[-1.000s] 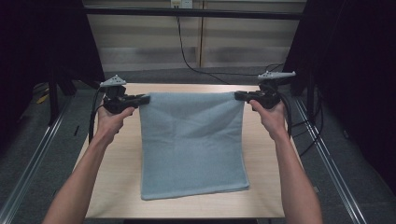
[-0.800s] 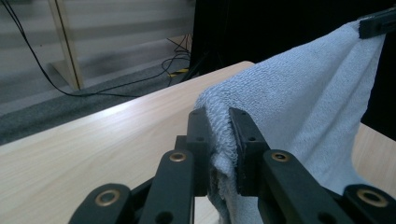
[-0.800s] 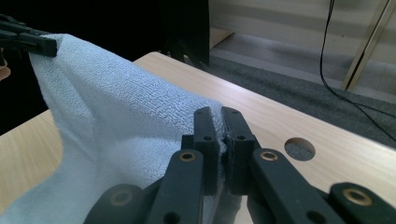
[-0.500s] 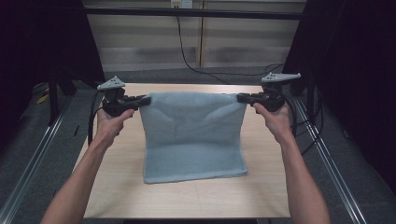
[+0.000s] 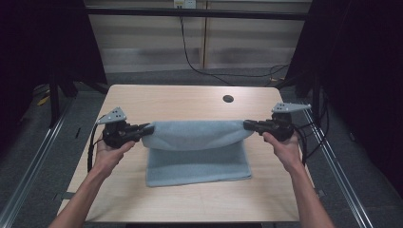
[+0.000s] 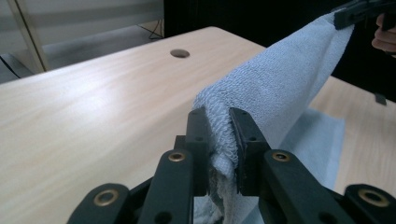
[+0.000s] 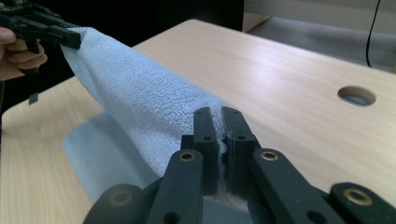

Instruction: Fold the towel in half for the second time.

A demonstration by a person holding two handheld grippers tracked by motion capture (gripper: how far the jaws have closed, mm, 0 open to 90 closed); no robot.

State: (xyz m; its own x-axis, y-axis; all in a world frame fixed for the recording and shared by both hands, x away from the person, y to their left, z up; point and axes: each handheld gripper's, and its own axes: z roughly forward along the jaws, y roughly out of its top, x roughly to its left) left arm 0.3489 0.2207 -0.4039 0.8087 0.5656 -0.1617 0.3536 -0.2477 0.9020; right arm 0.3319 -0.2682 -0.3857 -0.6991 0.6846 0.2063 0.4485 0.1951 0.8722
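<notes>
**Towel fold in progress: far edge lifted and held above the near half**

Task item: one pale blue-grey terry-cloth towel [image 5: 197, 152], on the light wood-grain table [image 5: 166, 99]. Its near half lies flat on the tabletop; its far edge is raised clear of the surface and stretched between the two grippers, sagging slightly in the middle.

Left gripper [image 5: 148, 128]: jaws clamped on one corner of the raised edge, cloth bunched between the pads, as the left gripper view confirms [image 6: 219, 135]. Right gripper [image 5: 247, 125]: jaws clamped on the opposite corner, cloth pinched tight [image 7: 219, 128].

Progress, as judged: corners taken and edge lifted, both complete. The raised edge stands roughly above the middle of the flat portion, so the fold is about halfway. Remaining: bring the held edge to the near edge, lay it down squarely, let go of both corners.

Containers: none on the table. The round cable hole [image 5: 228, 99] in the tabletop holds nothing visible.
</notes>
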